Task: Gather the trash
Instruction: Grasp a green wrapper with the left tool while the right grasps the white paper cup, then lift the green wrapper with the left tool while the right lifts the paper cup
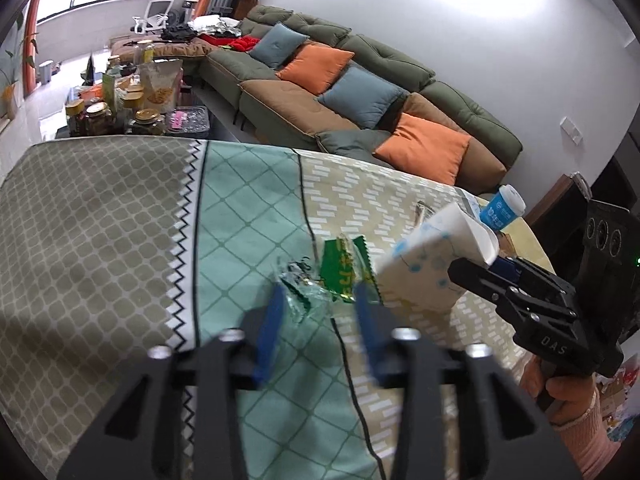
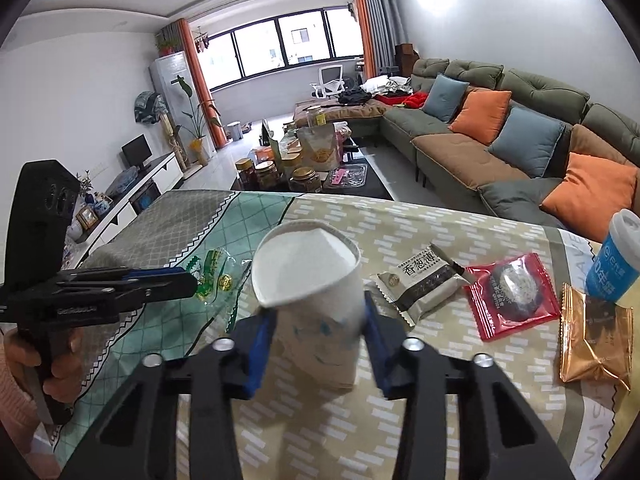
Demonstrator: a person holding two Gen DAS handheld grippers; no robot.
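The right hand-held gripper (image 2: 318, 332) clamped the paper cup (image 2: 308, 280) – the left hand-held gripper (image 1: 320, 300), narrow, straddled the green wrapper (image 1: 340, 268) at nine o'clock – dropping it in came next

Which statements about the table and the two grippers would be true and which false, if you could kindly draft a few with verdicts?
1. The right gripper grips a white paper cup. True.
2. The blue cup has no lid. False: it bears a white lid.
3. The green wrapper lies between the fingers of the left gripper. True.
4. The red packet lies on the sofa. False: it lies on the tablecloth, between the grey packet and the gold packet.
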